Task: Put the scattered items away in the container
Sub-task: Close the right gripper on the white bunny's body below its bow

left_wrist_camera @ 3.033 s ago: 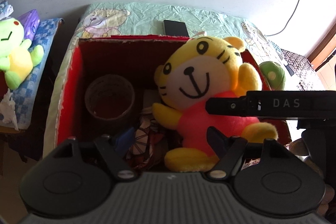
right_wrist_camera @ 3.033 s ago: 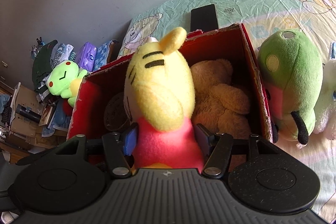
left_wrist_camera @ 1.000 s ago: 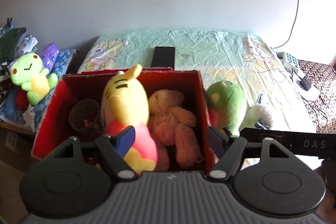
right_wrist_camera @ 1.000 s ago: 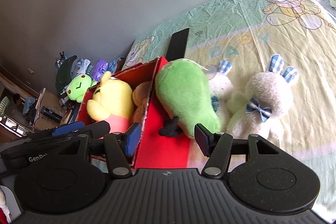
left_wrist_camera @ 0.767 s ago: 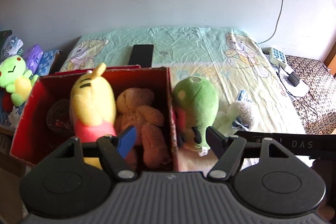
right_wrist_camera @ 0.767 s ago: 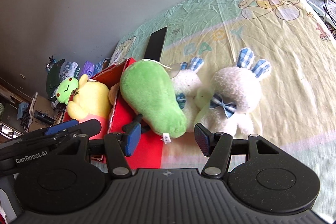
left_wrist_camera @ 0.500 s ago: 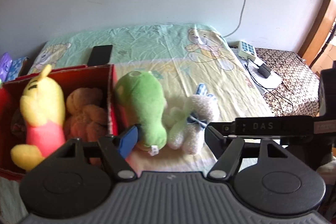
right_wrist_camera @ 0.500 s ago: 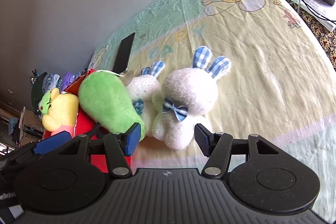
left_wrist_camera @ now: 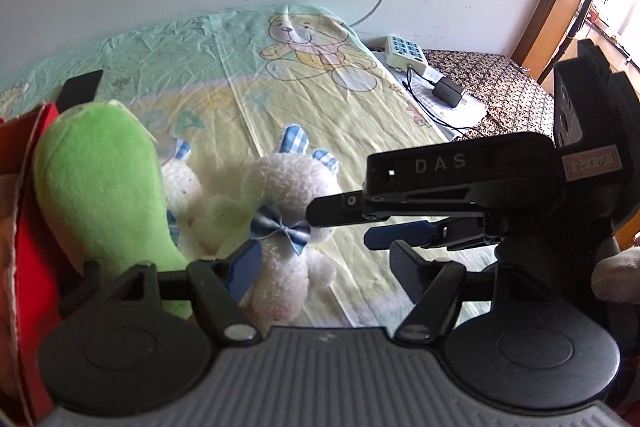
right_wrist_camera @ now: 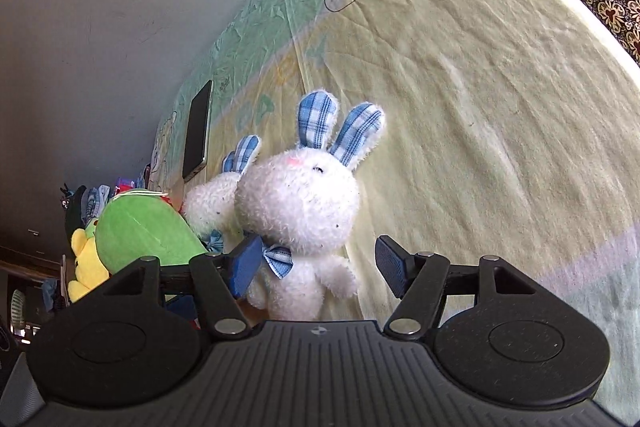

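Note:
A white bunny [right_wrist_camera: 300,211] with blue checked ears and a bow tie lies on the bed. My right gripper [right_wrist_camera: 318,265] stands open with the bunny's body between its fingers. A second white bunny [right_wrist_camera: 212,199] lies just behind it, beside a green plush [right_wrist_camera: 140,231] that leans on the red box [left_wrist_camera: 36,267]. A yellow tiger plush [right_wrist_camera: 84,267] sits in the box. My left gripper [left_wrist_camera: 324,263] is open and holds nothing, close to the same bunny [left_wrist_camera: 288,211]. In the left wrist view the right gripper [left_wrist_camera: 340,225] reaches in from the right.
A dark phone [right_wrist_camera: 198,131] lies on the bear-print sheet [right_wrist_camera: 480,67] near the wall. A power strip [left_wrist_camera: 404,51] and a charger [left_wrist_camera: 448,93] lie off the bed's right side. A hand [left_wrist_camera: 616,275] shows at the right edge.
Both grippers have swung right, from the red box to the white bunnies. The right gripper has left the yellow tiger in the box and now straddles the nearer bunny.

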Tool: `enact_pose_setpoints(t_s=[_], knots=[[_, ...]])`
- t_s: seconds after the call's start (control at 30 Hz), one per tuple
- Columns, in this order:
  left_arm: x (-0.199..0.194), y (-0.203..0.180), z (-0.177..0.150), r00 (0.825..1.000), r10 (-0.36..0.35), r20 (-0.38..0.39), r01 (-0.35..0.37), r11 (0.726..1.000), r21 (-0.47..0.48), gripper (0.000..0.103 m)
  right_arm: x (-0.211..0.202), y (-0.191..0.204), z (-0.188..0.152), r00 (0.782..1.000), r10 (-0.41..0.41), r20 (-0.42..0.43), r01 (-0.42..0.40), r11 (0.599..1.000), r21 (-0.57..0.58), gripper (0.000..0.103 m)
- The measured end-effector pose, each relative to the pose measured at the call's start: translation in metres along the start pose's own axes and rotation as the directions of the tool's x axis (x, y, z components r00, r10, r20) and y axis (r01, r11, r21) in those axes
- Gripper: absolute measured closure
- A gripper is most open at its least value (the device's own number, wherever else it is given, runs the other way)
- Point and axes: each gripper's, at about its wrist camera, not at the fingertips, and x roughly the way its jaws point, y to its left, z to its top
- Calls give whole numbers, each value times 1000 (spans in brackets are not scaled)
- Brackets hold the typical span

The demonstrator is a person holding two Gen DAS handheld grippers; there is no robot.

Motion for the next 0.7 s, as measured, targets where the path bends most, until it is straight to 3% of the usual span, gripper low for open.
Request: enact_pose_setpoints(t_s=[0.2,0.37,0.47,0.7], knots=[[29,15,4,999,15,-32,-15,1000,6,27,21,5,13,999,21,-46,-23,998,-54,34],[41,14,9,999,17,-36,-15,999,39,18,37,2,19,997,36,-74,-39,999,-37,32],[49,23,12,999,11,-49,-11,1000,6,18,44,0,22,995,46,-85,-49,998,-38,29],[52,25,14,999,-2,-54,1,1000,-15,18,48,2,26,993,63,-99,-72,993,-91,36]])
